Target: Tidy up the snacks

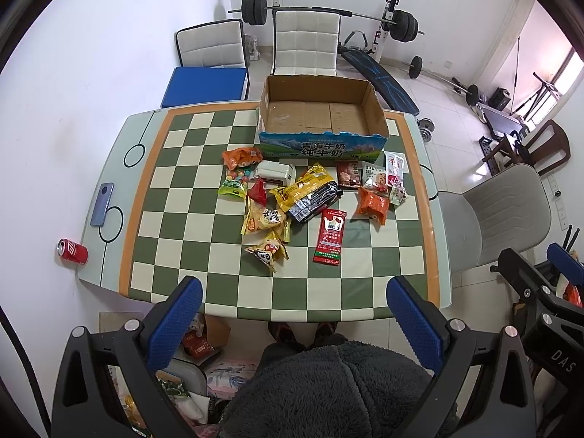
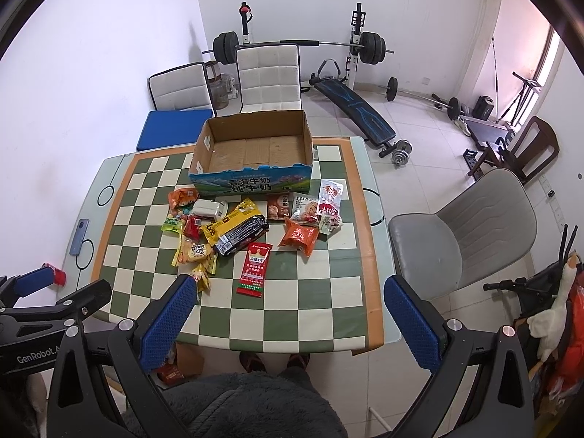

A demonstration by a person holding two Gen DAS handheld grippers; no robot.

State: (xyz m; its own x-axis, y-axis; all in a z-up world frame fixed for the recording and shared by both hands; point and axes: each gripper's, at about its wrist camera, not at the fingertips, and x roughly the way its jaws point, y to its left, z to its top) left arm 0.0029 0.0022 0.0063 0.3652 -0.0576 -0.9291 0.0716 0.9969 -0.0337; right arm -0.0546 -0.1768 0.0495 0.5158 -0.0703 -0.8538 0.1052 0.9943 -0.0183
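Note:
An empty cardboard box [image 1: 321, 116] [image 2: 252, 149] with a blue printed front stands at the far side of the checkered table [image 1: 182, 233] [image 2: 321, 292]. Several snack packets lie in front of it: a black-and-yellow bag [image 1: 310, 191] [image 2: 237, 230], a long red packet [image 1: 329, 237] [image 2: 253, 268], an orange packet [image 1: 373, 204] [image 2: 300, 237], yellow packets [image 1: 262, 219] [image 2: 193, 252]. My left gripper [image 1: 295, 292] and right gripper [image 2: 288, 292] both hover high above the table's near edge, open and holding nothing.
A red can [image 1: 72, 251] and a phone [image 1: 102, 204] lie at the table's left edge. A grey chair [image 2: 460, 233] stands to the right, two white chairs [image 2: 268, 76] behind the box. A person's legs in fleece [image 1: 328, 383] are below. Gym gear fills the back.

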